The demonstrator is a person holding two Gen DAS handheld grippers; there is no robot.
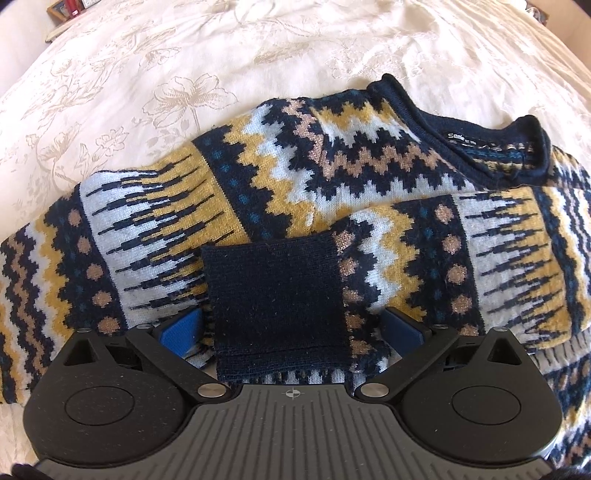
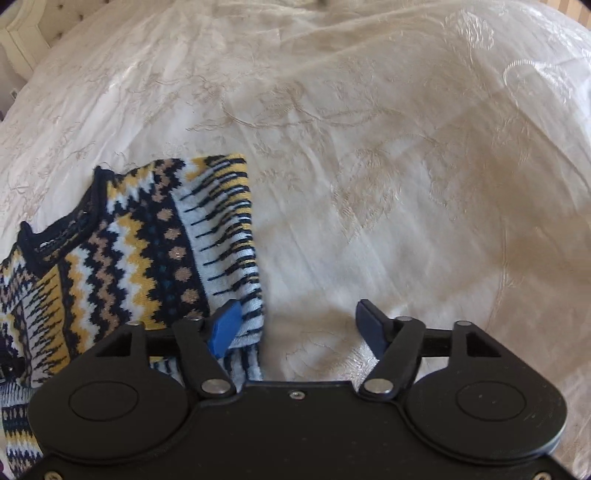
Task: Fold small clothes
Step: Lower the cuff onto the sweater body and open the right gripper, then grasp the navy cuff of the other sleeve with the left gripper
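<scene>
A knitted sweater [image 1: 332, 155] in navy, yellow, pale blue and tan lies flat on the bedspread [image 1: 147, 74], neck opening [image 1: 491, 144] at the upper right. Both sleeves are folded in across the chest. A navy cuff [image 1: 277, 306] lies between the wide-apart blue pads [image 1: 181, 328] of my left gripper [image 1: 291, 326], and neither pad presses on it. In the right wrist view the sweater [image 2: 129, 258] fills the lower left. My right gripper [image 2: 298, 325] is open, its left pad [image 2: 225, 326] over the sweater's folded side edge and the other over bare bedspread [image 2: 406, 184].
The cream bedspread with embroidered flowers stretches beyond the sweater in both views. A pale padded headboard [image 2: 22, 40] shows at the top left of the right wrist view. Small framed items [image 1: 64, 9] stand past the bed's far left corner.
</scene>
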